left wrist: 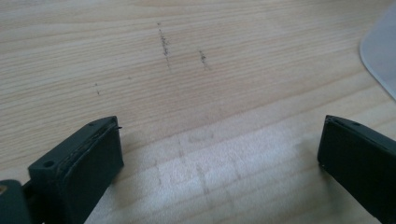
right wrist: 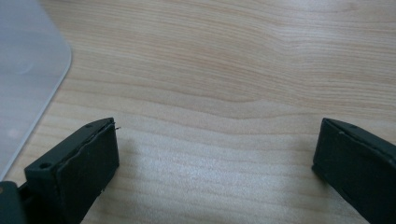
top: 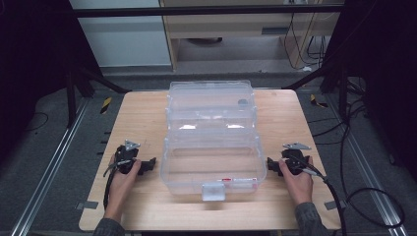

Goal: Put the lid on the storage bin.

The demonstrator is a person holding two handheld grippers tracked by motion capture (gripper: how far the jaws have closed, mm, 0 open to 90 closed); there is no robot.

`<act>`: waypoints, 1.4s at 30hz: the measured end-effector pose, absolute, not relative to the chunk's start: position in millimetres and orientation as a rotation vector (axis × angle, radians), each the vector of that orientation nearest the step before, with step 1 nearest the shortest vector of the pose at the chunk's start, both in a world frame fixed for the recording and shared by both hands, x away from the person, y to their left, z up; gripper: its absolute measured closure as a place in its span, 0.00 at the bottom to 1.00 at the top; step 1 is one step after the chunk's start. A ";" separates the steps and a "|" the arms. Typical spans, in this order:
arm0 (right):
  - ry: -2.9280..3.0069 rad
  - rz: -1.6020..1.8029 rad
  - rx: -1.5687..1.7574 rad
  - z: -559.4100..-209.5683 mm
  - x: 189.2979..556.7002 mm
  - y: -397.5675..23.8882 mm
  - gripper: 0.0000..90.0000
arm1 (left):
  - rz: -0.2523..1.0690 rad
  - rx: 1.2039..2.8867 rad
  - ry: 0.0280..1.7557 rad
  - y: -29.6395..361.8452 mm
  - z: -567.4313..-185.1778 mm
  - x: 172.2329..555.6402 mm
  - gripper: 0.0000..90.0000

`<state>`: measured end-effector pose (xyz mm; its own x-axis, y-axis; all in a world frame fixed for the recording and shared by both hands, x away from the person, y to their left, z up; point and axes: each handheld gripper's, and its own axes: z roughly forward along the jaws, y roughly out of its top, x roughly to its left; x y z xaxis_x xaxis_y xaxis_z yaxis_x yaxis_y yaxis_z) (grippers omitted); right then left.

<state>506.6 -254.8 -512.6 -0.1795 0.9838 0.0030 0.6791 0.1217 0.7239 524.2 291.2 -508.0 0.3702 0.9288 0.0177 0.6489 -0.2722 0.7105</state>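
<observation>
The clear plastic storage box with its hinged lid thrown open (top: 212, 162) sits in the middle of the high view, on the pale wooden table (top: 142, 118), and it lies squarely between your two tools. That is the relation your next move hangs on: the box is inboard of both hands, to the right of your left gripper (top: 147, 164) and to the left of your right gripper (top: 272, 164).

The box's long axis runs left to right across the frame, so its short end walls face your grippers. The open lid (top: 211, 101) stands behind it, toward the upper centre of the frame, and a small white latch tab (top: 213, 191) hangs at the front edge, lower centre.

Your left gripper rests at lower left, jaws spread wide with nothing between them. In the left gripper view you see bare wood between the jaws and a curved corner of the clear plastic (left wrist: 380, 60) at the upper right edge. Your right gripper rests at lower right, likewise spread and empty; the right gripper view shows that plastic (right wrist: 28, 79) at the upper left.

Both grippers sit just beside the box walls, not touching, at about equal reach. Neither hand looks clearly nearer, so I judge a two-handed move inward suits best.
</observation>
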 end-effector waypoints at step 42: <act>2.269 0.693 1.004 -366.6 482.2 -243.2 0.21 | 0.468 2.238 0.920 263.9 -394.8 484.3 0.05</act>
